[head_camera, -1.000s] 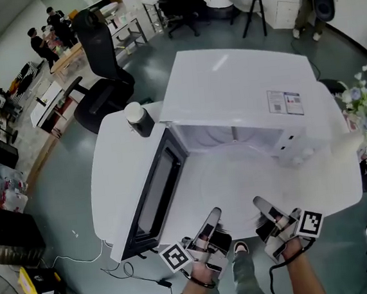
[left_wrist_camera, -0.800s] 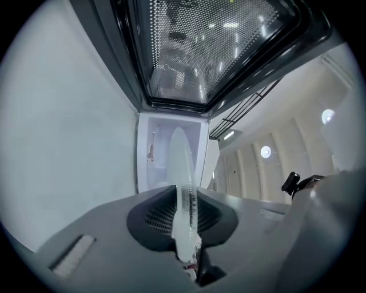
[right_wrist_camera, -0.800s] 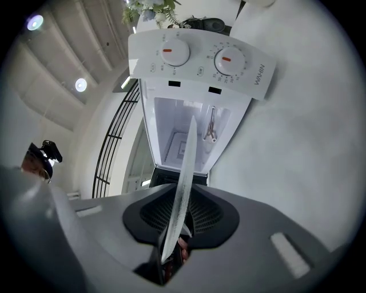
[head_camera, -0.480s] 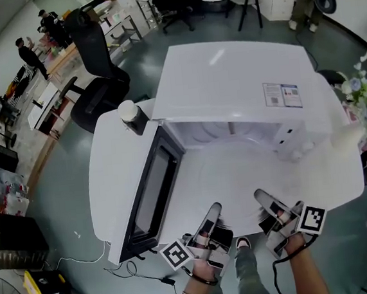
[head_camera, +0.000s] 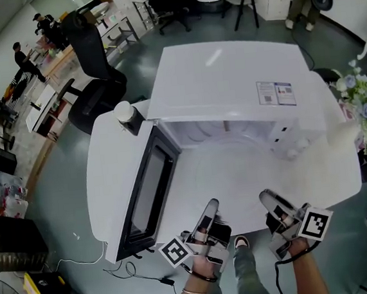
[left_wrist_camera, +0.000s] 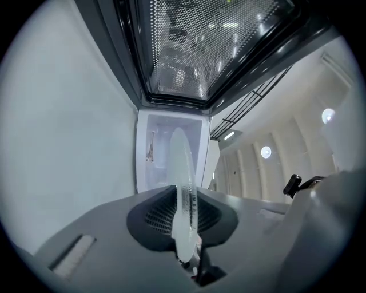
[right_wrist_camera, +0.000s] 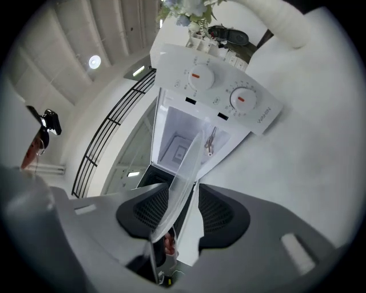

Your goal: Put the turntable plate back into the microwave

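So the white microwave (head_camera: 229, 87) sits on a round white table (head_camera: 109, 182) with its door (head_camera: 146, 192) swung wide open, out toward 8 o'clock in the head view. The glass turntable plate (head_camera: 238, 176) isn't inside yet. It's held roughly level just outside the open cavity, at 6 o'clock from it, over the near part of the table. It's clear glass, so in the head view it's only a faint round outline. The left gripper (head_camera: 210, 206) has the near rim at about 7 o'clock on the plate. In the left gripper view the fingers are pinched narrow right on the glass edge (left_wrist_camera: 184, 189), with the lit cavity straight ahead behind it. The right gripper (head_camera: 269, 199) is at about 5 o'clock on the plate, and its jaws have just been opening. In the right gripper view they stand wide, with the rim (right_wrist_camera: 186, 171) slanting through the gap, close along the left pad and clear of the right one. That view also shows the two control dials (right_wrist_camera: 197, 75), each with an orange mark. Other stuff: a dark canister with a white cap (head_camera: 127, 116) at the microwave's 9 o'clock corner, a bunch of flowers (head_camera: 360, 100) at 3 o'clock and a black office chair (head_camera: 96, 74) on the floor around 10 o'clock.
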The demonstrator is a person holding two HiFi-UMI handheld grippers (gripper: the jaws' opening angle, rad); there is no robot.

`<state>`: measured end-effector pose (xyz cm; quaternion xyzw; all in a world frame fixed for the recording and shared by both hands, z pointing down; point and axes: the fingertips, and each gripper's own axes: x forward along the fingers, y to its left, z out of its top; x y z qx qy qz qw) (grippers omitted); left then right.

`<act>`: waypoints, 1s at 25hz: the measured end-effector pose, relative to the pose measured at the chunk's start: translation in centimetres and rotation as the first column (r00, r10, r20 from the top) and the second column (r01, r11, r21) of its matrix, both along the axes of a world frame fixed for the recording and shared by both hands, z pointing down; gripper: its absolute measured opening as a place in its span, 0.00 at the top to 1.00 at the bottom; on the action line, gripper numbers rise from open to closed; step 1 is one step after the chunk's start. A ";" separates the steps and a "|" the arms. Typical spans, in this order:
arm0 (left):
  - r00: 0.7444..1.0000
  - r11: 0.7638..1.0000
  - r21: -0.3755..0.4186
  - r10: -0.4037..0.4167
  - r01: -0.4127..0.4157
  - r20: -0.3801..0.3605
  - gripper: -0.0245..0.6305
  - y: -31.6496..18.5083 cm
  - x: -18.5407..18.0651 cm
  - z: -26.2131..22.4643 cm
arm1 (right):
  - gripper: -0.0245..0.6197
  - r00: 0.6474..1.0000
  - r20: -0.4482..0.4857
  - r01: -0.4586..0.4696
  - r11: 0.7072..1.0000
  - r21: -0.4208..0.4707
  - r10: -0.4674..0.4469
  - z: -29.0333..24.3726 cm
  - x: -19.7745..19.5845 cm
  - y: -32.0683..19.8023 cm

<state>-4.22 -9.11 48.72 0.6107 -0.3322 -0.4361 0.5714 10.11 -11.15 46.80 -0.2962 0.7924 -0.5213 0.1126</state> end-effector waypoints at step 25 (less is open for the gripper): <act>0.997 0.998 -0.014 -0.060 0.061 0.041 0.90 -2.3 -0.2 1.2 | 0.95 0.622 -0.701 -0.191 0.935 0.298 0.350 2.0 7.3 -0.1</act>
